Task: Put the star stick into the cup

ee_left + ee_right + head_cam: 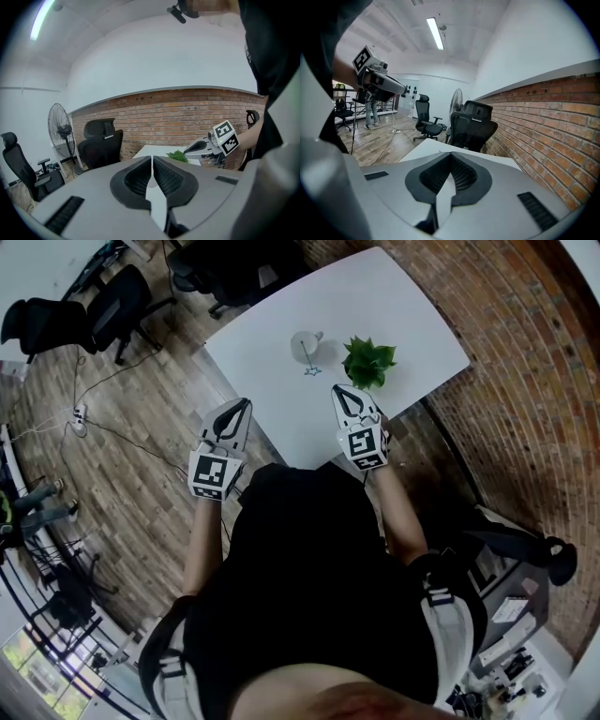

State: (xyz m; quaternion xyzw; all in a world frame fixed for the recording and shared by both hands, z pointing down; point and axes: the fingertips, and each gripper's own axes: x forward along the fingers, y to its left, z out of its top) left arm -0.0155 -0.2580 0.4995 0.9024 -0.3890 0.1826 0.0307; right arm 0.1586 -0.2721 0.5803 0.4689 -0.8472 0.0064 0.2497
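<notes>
In the head view a pale cup (304,345) stands on the white table (412,324). Just in front of it lies a small blue star stick (312,370). My left gripper (247,402) hangs shut and empty off the table's near left edge. The right gripper (336,388) is shut and empty too, at the near edge beside the plant, a short way in front of the star. The left gripper view shows shut jaws (152,157) and the right gripper (185,152) ahead. In the right gripper view the jaws (451,153) are shut; cup and star are hidden there.
A small green potted plant (367,362) stands right of the cup, close to my right gripper. Black office chairs (122,296) stand beyond the table's far left, and cables (80,413) lie on the wood floor. A brick wall (525,381) runs along the right.
</notes>
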